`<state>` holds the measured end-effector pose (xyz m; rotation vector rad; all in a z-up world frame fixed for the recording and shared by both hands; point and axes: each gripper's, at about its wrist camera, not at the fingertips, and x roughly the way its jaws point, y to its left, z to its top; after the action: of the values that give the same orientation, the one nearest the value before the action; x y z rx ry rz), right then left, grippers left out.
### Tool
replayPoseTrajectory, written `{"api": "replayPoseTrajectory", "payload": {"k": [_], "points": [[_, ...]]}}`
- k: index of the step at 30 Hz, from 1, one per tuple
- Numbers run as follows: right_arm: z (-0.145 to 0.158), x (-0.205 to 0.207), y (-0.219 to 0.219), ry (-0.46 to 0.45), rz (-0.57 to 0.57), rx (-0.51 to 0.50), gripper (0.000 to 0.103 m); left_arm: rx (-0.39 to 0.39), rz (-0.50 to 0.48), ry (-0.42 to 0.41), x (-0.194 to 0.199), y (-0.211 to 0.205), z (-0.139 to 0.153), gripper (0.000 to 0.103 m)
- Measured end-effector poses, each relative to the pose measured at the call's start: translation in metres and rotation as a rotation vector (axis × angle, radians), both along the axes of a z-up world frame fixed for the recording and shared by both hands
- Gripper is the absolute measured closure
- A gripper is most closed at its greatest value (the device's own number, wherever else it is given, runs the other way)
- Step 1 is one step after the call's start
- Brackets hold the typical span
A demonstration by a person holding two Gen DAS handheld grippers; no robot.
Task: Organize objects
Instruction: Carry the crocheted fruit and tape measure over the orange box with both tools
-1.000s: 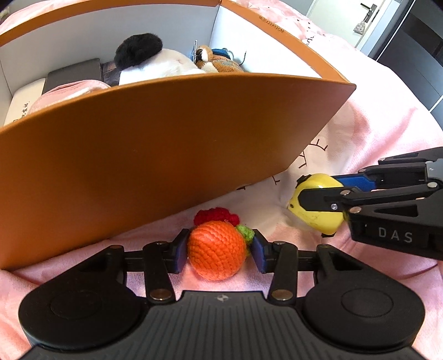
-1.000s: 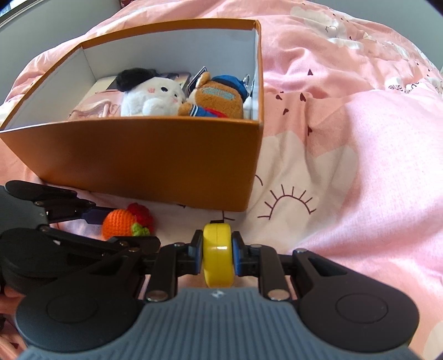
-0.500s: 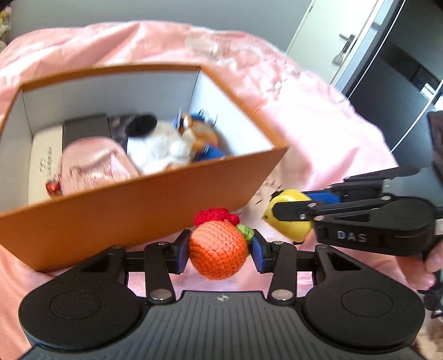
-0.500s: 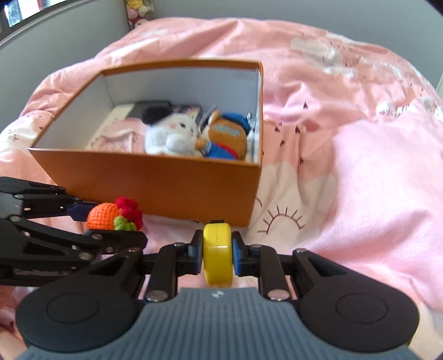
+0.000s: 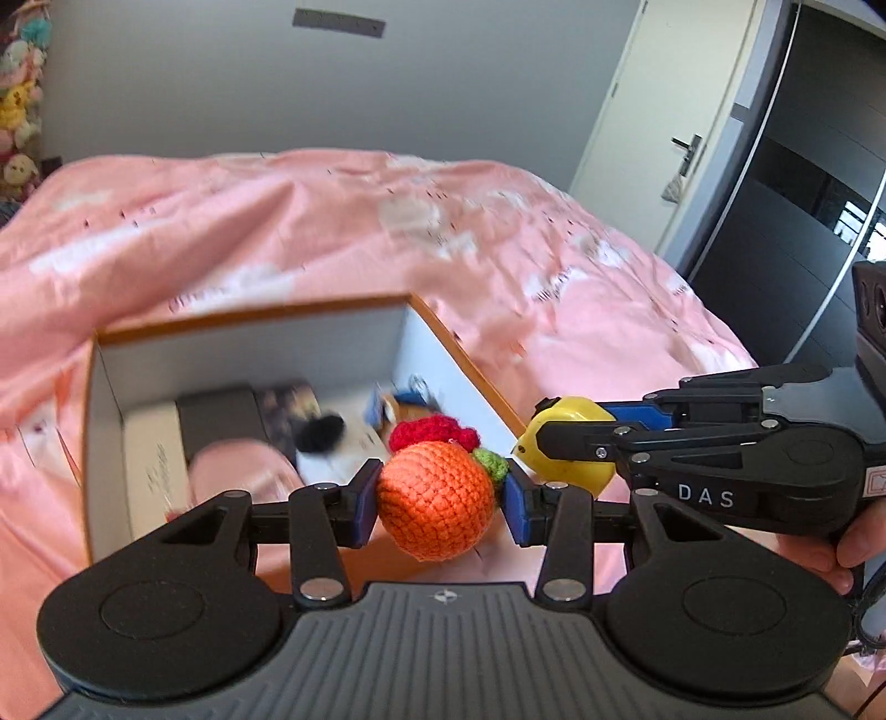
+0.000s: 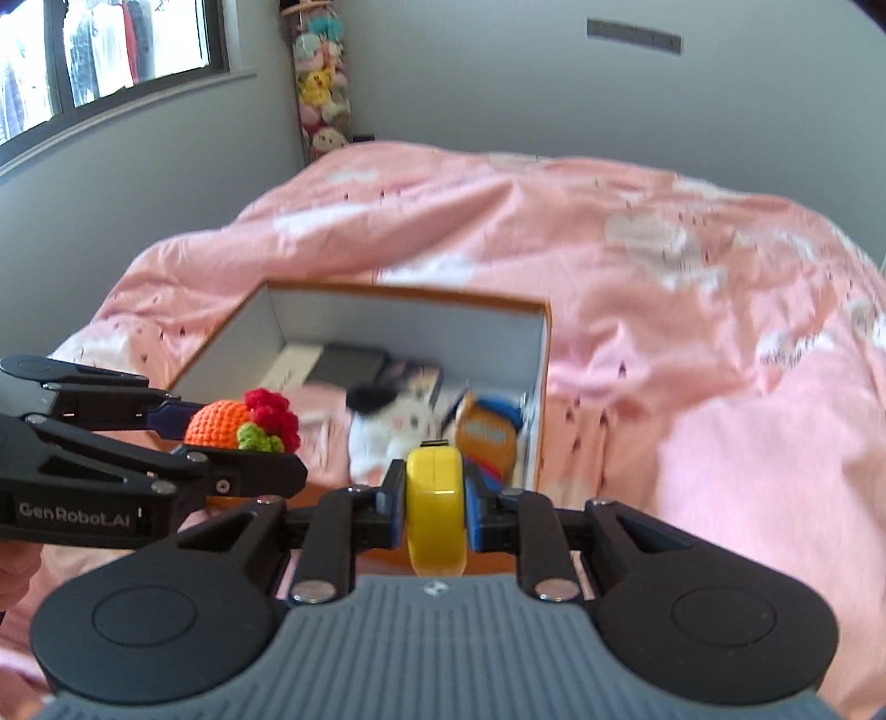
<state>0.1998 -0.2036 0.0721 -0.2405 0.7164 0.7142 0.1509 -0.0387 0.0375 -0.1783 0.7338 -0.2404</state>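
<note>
Left gripper clamped on a crocheted orange ball, blue pads touching both sides; ball has a green leaf bit and a red crochet tuft on its far side. Ball is held in the air, above the near edge of the orange box. From the right wrist view the same ball sits at left, pinched in the left gripper's fingers, over the box's near-left corner.

Right gripper closed on a yellow tape measure, held upright on edge between the blue pads, also off the bed, in front of the box's near wall. In the left wrist view the tape measure shows at right, just beside the orange ball, near the box's right corner. Part of a hand shows behind the right gripper body marked DAS.

Box is open-topped, white inside, sitting on the bed. Contents blurred: a white plush with black ear, a brown plush with blue cap against the right wall, a pink soft item, a dark flat case, and a white flat item along the left wall.

Pink duvet with small prints covers the bed all around. Beyond: grey wall, hanging column of plush toys in the corner, window at left, white door at right.
</note>
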Motion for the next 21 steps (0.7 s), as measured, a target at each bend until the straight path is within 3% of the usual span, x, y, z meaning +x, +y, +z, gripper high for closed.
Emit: {"api": "replayPoseTrajectory", "payload": {"k": [8, 21], "points": [[0.004, 0.044, 0.031, -0.014, -0.002, -0.008, 0.082, 0.013, 0.015, 0.002, 0.039, 0.009, -0.002, 0.053], [-0.065, 0.123, 0.093, 0.072, 0.022, -0.191, 0.082, -0.003, 0.108, 0.115, 0.094, 0.035, -0.059, 0.053]]}}
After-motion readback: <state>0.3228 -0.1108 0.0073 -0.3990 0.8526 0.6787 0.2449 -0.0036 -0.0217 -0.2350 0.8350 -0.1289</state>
